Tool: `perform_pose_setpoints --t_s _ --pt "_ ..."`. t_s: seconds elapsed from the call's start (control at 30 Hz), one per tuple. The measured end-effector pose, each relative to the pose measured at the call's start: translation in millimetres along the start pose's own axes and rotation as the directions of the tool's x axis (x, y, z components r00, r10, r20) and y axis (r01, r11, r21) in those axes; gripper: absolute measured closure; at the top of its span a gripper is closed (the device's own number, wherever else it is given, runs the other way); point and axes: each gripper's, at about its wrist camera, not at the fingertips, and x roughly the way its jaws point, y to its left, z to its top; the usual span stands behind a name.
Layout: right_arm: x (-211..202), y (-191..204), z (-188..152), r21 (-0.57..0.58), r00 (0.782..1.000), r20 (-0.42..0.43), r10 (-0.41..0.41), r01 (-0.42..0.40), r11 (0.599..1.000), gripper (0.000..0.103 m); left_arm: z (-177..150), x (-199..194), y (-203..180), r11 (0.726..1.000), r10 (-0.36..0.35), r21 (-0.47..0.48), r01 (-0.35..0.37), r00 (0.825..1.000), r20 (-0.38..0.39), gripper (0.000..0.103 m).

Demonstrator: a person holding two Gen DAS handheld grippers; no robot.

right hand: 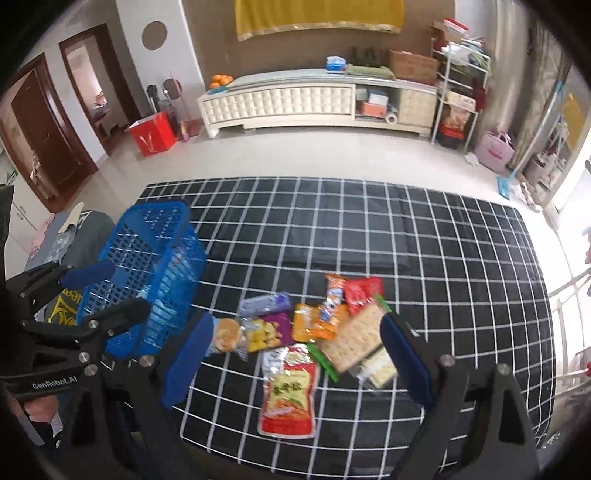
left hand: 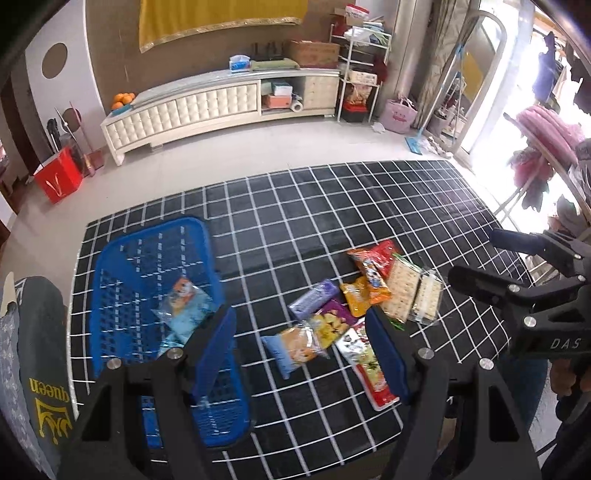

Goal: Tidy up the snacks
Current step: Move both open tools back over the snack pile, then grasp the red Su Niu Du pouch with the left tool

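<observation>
At lower centre of the right wrist view, a heap of snack packets (right hand: 314, 332) lies on the black white-gridded tablecloth (right hand: 424, 240). One pale blue packet (left hand: 183, 304) already lies inside the blue plastic basket (left hand: 122, 258) at the cloth's left edge. Both the left gripper (left hand: 301, 341) and right gripper (right hand: 295, 358) gape wide, holding nothing. Beyond, across pale floor tiles, a white padded cabinet (right hand: 295, 103) spans the upper frame beneath a yellow cloth (right hand: 317, 14).
</observation>
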Motion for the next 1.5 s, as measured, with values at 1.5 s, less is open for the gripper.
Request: perform_pose_setpoints --t_s 1.5 --pt "97.1 -119.5 -120.3 0.082 0.968 -0.253 0.003 0.019 0.996 0.009 -96.4 202.9 -107.4 0.982 0.043 -0.157 -0.103 0.938 -0.344 0.024"
